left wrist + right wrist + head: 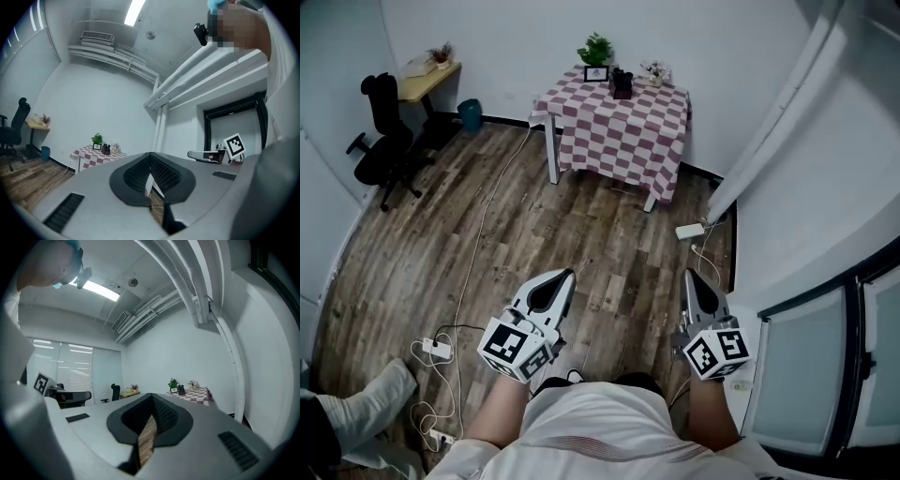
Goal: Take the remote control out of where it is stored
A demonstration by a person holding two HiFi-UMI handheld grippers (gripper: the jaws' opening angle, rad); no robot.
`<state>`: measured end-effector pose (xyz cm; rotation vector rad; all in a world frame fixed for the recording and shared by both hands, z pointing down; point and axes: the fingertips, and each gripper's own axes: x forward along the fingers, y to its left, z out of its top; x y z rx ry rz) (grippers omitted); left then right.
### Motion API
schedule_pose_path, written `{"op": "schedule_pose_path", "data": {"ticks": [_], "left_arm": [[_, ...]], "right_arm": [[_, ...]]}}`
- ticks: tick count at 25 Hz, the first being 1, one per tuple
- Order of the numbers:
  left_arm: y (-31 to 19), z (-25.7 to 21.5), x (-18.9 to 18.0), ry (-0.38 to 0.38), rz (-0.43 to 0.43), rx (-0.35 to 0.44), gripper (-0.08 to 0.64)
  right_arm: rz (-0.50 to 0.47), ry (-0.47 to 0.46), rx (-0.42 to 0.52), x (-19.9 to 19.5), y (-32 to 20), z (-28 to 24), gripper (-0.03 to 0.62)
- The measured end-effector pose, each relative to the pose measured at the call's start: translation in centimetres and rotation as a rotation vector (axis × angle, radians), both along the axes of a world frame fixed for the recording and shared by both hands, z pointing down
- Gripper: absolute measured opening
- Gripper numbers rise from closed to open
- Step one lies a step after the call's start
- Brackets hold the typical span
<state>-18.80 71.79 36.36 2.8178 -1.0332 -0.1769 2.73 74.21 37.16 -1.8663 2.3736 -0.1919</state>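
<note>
In the head view, could not make out the remote control itself: too small to tell among the few things at the back of the far table. Noted there a small dark blocky object (pixel 622 82), between a little framed picture (pixel 596 74) and a pale posy (pixel 655 71), with a green potted plant (pixel 597 49) just behind the picture. Found all of these on a white-legged table under a red-and-white checked cloth (pixel 623 136), set against the far wall.

Held both tools low and close to the body, well apart from that table and pointing towards it across the brown wood-plank floor (pixel 581 234). Read the white left gripper (pixel 567 275) as pressed together at the tips, with nothing between the jaws. Read the white right gripper (pixel 689 274) likewise as closed tight and empty.

Further out, saw a black office chair (pixel 382 131) beside a light wooden desk (pixel 429 80) at the far left, a teal bin (pixel 470 113) near them, and a white power strip (pixel 690 230) by the right wall.
</note>
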Motion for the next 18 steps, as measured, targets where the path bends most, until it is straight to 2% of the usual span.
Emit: {"op": "schedule_pose_path", "data": {"ticks": [4,8,18], "left_arm": [[-1.2,0.7,-1.6,0.008,0.004,-0.017,0.009],[-2.7,0.7,-2.1,0.013,0.002,-0.015,0.009],[-10.0,0.6,-2.9,-0.005,-0.058,-0.017,0.009]], "right_arm": [[-0.004,0.024,-0.022,-1.9,-0.9,0.6,0.012],[-0.009,0.035,-0.019,-2.2,-2.5,0.3,0.012],[-0.068,0.017,-0.005,-2.5,-11.3,0.2,0.012]]}}
